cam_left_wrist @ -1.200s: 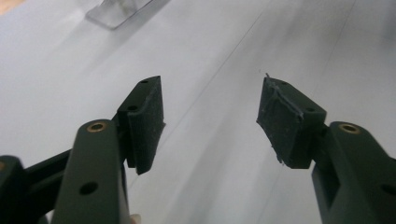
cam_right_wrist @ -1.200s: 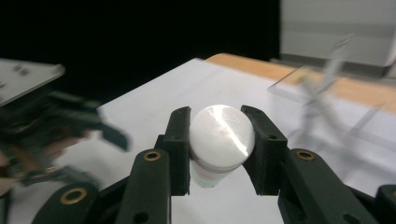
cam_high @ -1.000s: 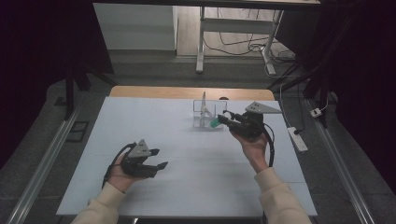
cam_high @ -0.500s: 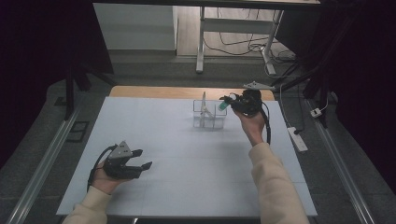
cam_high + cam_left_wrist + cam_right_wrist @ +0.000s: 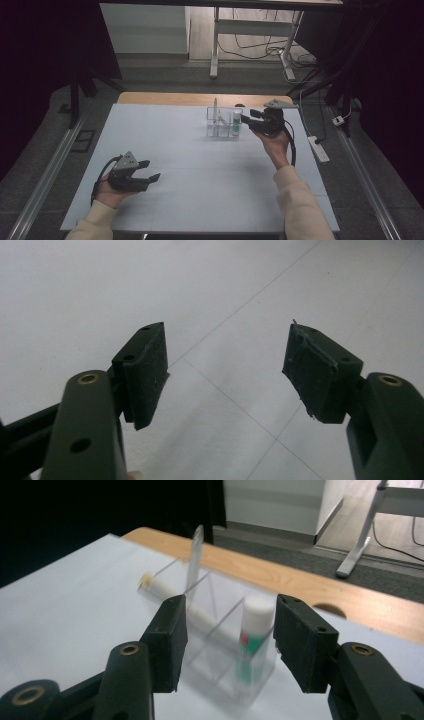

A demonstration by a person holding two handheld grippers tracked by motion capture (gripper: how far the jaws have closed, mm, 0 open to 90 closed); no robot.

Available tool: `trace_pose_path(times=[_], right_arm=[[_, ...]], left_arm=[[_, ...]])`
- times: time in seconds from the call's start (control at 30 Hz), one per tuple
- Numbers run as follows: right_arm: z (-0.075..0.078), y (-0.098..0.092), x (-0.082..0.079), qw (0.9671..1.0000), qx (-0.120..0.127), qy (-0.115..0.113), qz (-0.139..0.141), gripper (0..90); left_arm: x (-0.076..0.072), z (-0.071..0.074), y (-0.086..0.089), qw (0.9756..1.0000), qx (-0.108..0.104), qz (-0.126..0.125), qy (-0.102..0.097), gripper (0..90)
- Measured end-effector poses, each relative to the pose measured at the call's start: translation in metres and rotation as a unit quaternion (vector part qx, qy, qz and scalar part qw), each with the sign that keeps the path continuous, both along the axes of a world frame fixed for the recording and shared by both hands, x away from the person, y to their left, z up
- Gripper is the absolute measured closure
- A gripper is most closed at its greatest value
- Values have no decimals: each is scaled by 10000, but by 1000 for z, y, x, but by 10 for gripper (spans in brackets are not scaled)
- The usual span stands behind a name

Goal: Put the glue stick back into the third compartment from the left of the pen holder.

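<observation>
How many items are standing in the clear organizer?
3 that I can make out: a glue stick in the near compartment, a white tube and a slim pen farther back in the organizer. Others may be hidden.

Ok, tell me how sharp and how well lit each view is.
High view: table evenly lit, surroundings dark, all fairly sharp. Left gripper view: jaws crisp over bright, slightly washed-out table. Right gripper view: jaws sharp, but the clear organizer, glue stick and white pen are smeared with blur.

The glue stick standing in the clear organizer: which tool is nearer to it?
Right. The right tool is just beside the glue stick in the clear organizer, with nothing between its jaws. The left tool sits far off, at the table's near left.
</observation>
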State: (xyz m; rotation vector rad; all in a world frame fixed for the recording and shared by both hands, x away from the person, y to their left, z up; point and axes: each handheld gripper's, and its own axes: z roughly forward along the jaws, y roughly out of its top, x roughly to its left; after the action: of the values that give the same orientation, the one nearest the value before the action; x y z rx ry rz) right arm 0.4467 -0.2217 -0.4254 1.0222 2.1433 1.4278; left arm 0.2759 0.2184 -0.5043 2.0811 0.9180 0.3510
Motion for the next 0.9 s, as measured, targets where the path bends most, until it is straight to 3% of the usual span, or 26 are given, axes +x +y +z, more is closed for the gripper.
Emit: trace_pose_path(times=[0.27,0.47,0.67,0.9], right_arm=[[-14,-28,-55,9991,-105,35,418,450],[-25,-48,-88,9978,-108,30,654,439],[-38,-63,-105,9968,-184,98,771,436],[-44,-67,-109,9966,-230,74,789,432]], left_arm=[[1,-1,0,10000,12,8,68,335],[1,-2,1,10000,-4,15,96,336],[1,-2,1,9999,-12,29,112,336],[1,-2,1,9999,-46,41,115,331]])
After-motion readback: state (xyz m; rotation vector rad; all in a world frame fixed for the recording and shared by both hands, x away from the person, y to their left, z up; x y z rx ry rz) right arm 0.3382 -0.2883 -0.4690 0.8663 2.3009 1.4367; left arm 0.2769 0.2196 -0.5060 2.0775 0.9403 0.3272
